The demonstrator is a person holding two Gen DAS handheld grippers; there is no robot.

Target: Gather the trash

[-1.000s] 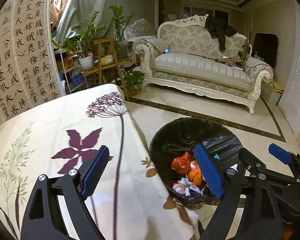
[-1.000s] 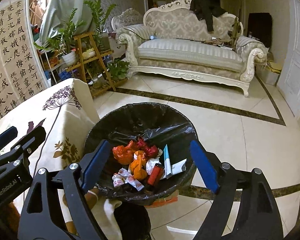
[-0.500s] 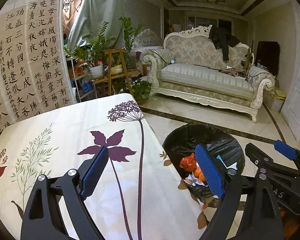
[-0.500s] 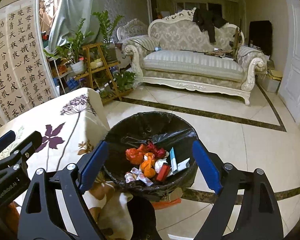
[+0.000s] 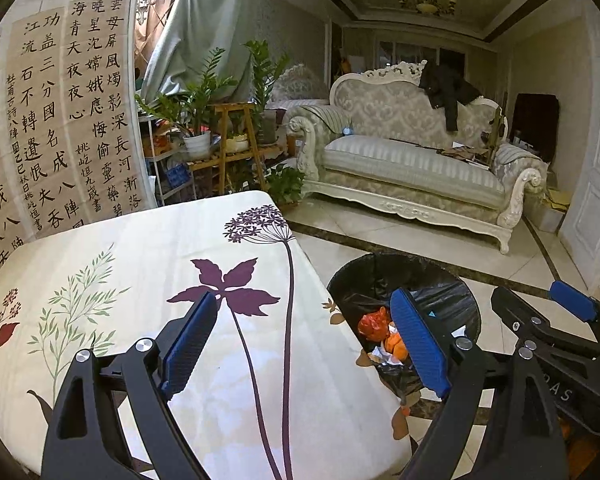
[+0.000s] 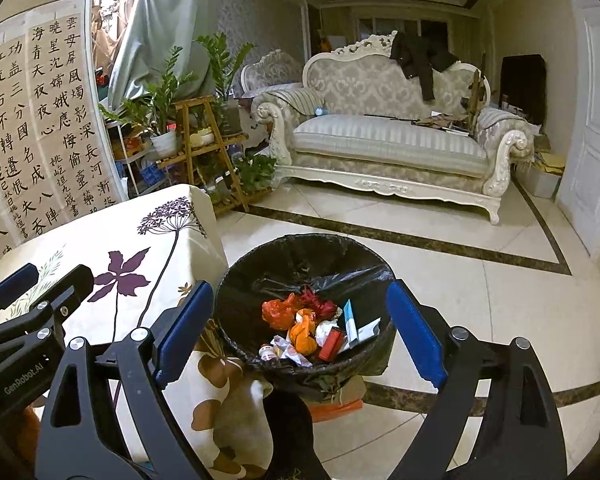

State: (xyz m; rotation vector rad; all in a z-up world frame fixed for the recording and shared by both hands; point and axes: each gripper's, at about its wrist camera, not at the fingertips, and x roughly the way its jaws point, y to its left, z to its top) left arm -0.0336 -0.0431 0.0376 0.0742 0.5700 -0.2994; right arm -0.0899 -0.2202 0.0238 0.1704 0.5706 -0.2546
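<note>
Both grippers stand with their blue-padded fingers spread wide and nothing between them. Under the left gripper (image 5: 304,344) lies a table (image 5: 148,248) covered with a cream cloth printed with purple leaves, a tall purple flower head and green sprigs; its left finger (image 5: 190,344) hangs over the purple leaf print, and its right finger (image 5: 418,344) hangs past the table's edge, over the bin. The right gripper (image 6: 300,332) frames the trash bin (image 6: 300,252), a round bin with a black liner that stands on the floor just beside the table's corner, ahead of and below the fingers. The trash (image 6: 316,328) lies inside the bin: orange and red crumpled bags, white wrappers, a red box, a small bottle and a white-and-blue carton. Beyond the fingers the floor (image 6: 460,292) is pale glossy tile with a dark inlaid border. Farther ahead stands a carved white sofa (image 6: 384,140) with a dark garment (image 6: 420,60) thrown over its back. To the left of the fingers, calligraphy sheets (image 5: 60,120) hang on the wall, with potted plants (image 5: 196,108) on a wooden stand (image 5: 236,136) between them and the sofa.
</note>
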